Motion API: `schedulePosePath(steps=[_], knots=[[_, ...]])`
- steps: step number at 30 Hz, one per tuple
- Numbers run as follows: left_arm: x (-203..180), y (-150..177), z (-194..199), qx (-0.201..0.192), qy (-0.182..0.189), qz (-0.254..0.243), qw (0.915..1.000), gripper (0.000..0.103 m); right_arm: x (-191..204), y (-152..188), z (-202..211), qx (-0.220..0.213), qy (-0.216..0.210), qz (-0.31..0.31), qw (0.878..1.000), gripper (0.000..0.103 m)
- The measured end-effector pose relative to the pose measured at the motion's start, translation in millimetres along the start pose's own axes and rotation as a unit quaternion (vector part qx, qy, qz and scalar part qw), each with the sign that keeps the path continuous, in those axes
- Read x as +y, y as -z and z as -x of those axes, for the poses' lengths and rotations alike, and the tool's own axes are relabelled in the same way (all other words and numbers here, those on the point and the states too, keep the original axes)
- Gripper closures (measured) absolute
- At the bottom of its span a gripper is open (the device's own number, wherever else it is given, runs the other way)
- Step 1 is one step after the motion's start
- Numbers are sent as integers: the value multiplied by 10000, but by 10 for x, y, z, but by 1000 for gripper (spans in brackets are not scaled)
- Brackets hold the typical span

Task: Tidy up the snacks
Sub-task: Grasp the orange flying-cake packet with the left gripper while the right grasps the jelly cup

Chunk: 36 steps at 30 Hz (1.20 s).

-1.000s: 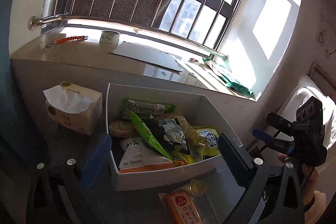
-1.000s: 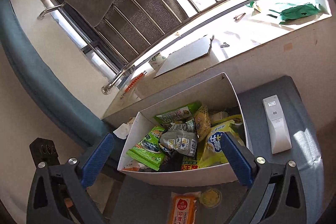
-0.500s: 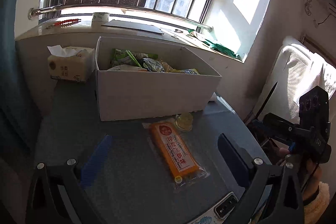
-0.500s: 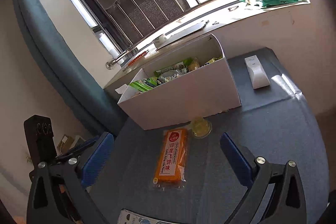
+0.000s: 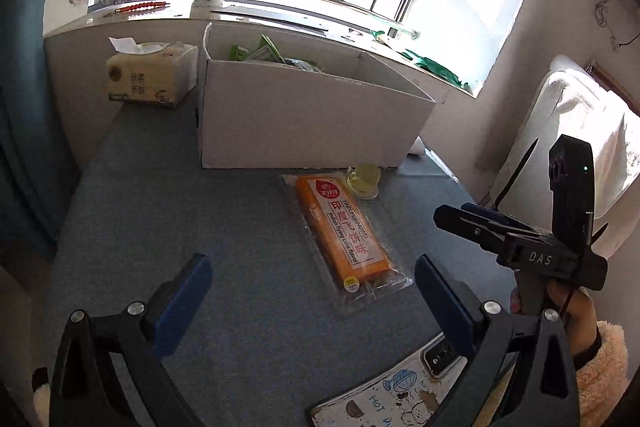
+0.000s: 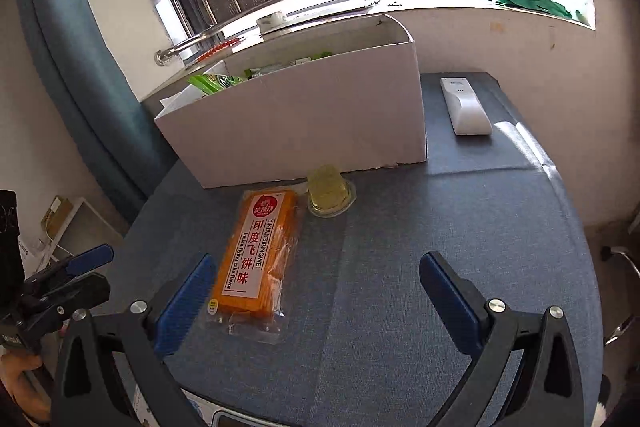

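Observation:
An orange flying-cake snack pack [image 5: 346, 231] lies on the blue-grey table [image 5: 200, 211] in front of a white cardboard box [image 5: 304, 119] that holds several snack bags. A small clear jelly cup [image 5: 363, 181] sits beside the pack, against the box. The right wrist view shows the pack [image 6: 258, 255], the cup [image 6: 330, 191] and the box [image 6: 312, 131]. My left gripper [image 5: 312, 281] is open and empty, low over the table near the pack's near end. My right gripper [image 6: 314, 285] is open and empty, just right of the pack.
A tissue pack [image 5: 150, 75] stands left of the box. A white remote [image 6: 464, 105] lies right of the box. A phone in a cartoon case [image 5: 396, 391] lies at the table's near edge. A windowsill [image 5: 280, 15] runs behind the box.
Both grippers have pulled back from above the box and dropped low over the table. The orange pack and jelly cup now lie ahead of the open jaws. Nothing was picked up.

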<state>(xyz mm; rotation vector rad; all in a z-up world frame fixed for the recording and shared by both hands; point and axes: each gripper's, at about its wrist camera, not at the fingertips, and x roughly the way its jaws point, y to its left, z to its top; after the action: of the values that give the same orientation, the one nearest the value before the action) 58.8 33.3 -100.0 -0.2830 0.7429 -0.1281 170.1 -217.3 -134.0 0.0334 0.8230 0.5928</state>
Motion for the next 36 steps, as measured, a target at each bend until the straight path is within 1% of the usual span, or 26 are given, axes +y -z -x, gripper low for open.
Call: schedulePosePath(steps=[3,5,10,12,13,14,15,18,19,24,28,30,33,36], knots=[[21,15,6,28,15,18,10000,0,4,-185,-253,184,181,227,9994,0],[33,28,17,24,-43,12,10000,0,15,-289,-417,272,411,358,9981,0],[66,53,-5,86,-73,37,9999,0,20,-488,-798,547,432,433,9966,0],[78,58,-25,121,-48,75,9999,0,41,-525,-917,613,514,545,9953,5],[81,60,-36,127,-56,90,9999,0,55,-531,-965,643,542,626,9945,20],[82,59,-42,138,-67,87,9998,0,60,-530,-1008,700,586,682,9935,54],[82,58,-46,146,-72,79,9998,0,51,-525,-1060,832,602,690,9923,64],[94,54,-49,145,-78,95,9998,0,26,-536,-1036,859,636,620,9923,64],[104,52,-54,146,-83,110,9998,0,20,-533,-1006,829,570,636,9929,65],[58,-2,-137,222,-48,39,9997,0,-38,-526,-655,462,294,545,9970,65],[-131,-88,-365,471,-23,-197,9987,0,-66,-468,-234,105,111,524,9985,65],[-233,-132,-529,676,-70,-260,9974,0,-87,-425,-14,-122,33,464,9988,65],[-370,-211,-785,928,-10,-252,9954,0,-149,-361,246,-386,-24,292,9988,65],[-469,-282,-1073,1233,-160,-179,9921,0,-217,-277,465,-547,37,178,9983,64]])
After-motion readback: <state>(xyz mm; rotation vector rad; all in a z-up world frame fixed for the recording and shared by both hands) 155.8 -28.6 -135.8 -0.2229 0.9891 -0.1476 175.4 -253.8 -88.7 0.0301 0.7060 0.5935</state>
